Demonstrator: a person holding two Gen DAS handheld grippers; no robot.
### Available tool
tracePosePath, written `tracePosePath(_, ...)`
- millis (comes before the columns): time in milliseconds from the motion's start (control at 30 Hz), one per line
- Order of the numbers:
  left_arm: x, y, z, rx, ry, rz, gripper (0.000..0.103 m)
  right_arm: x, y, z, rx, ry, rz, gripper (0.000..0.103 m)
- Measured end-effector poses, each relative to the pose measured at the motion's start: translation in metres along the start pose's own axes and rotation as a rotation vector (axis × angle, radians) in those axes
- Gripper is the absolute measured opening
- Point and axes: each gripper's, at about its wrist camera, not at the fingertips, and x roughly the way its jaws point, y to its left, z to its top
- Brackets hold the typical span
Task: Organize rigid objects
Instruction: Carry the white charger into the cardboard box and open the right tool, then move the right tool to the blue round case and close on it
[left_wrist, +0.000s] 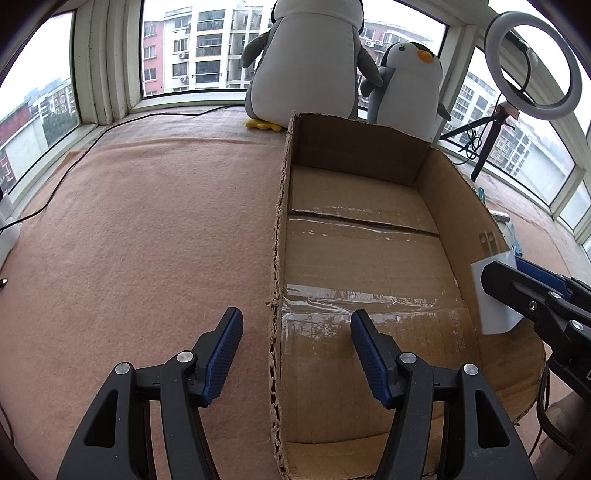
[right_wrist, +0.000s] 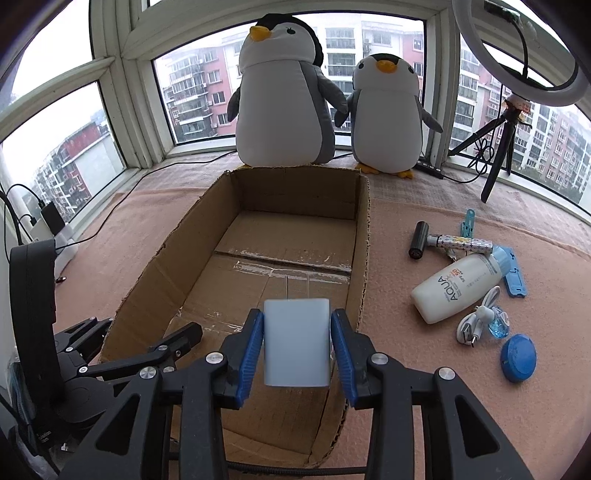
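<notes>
The right gripper (right_wrist: 297, 347) grips a white charger (right_wrist: 296, 341) between its blue pads (right_wrist: 251, 350), which press on its left and right sides. The charger's two prongs (right_wrist: 297, 286) point forward, away from the camera and along the fingers, and its long axis seems to run the same way. It is held above the near end of the open cardboard box (right_wrist: 364, 236), whose floor is bare apart from strips of clear tape.

The left gripper (left_wrist: 296, 354) is wide open and holds nothing; its fingers straddle the box's left wall (left_wrist: 279, 258), one over the pink cloth (left_wrist: 147, 221), the other over the box floor. From the left wrist the charger (left_wrist: 493, 310) shows at the right edge, over the box's right wall.

On the cloth to the right of the box lie a white bottle (right_wrist: 456, 288), a blue round lid (right_wrist: 518, 357), a white cable (right_wrist: 474, 325), a black cylinder (right_wrist: 418, 240) and a patterned tube (right_wrist: 463, 244). Two plush penguins (right_wrist: 284, 96) stand behind the box
</notes>
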Motion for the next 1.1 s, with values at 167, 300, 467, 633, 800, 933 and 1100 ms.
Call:
tracePosePath(167, 0.002, -0.001, 0.001, 0.002, 0.006, 0.002, 0.065, -0.011, -0.006, 0.003, 0.036, -0.031, 0.036, 0.051)
tracePosePath(300, 0.004, -0.002, 0.003, 0.001, 0.021, 0.003, 0.065, -0.02, -0.013, 0.003, 0.06, -0.055, 0.026, 0.051)
tracePosePath(467, 0.011, -0.001, 0.008, -0.009, 0.044, 0.004, 0.066, -0.035, -0.03, -0.001, 0.104, -0.084, 0.004, 0.051)
tracePosePath(633, 0.014, -0.002, 0.011, 0.002, 0.05, 0.012, 0.068, -0.05, -0.06, -0.007, 0.168, -0.112, -0.059, 0.051)
tracePosePath(800, 0.015, -0.003, 0.012, 0.012, 0.054, 0.026, 0.071, -0.059, -0.101, -0.018, 0.245, -0.112, -0.129, 0.051)
tracePosePath(933, 0.016, -0.002, 0.012, 0.014, 0.055, 0.025, 0.073, -0.062, -0.131, -0.028, 0.309, -0.111, -0.185, 0.051)
tracePosePath(1100, 0.016, -0.001, 0.012, 0.013, 0.046, 0.025, 0.074, -0.055, -0.16, -0.037, 0.358, -0.079, -0.237, 0.051)
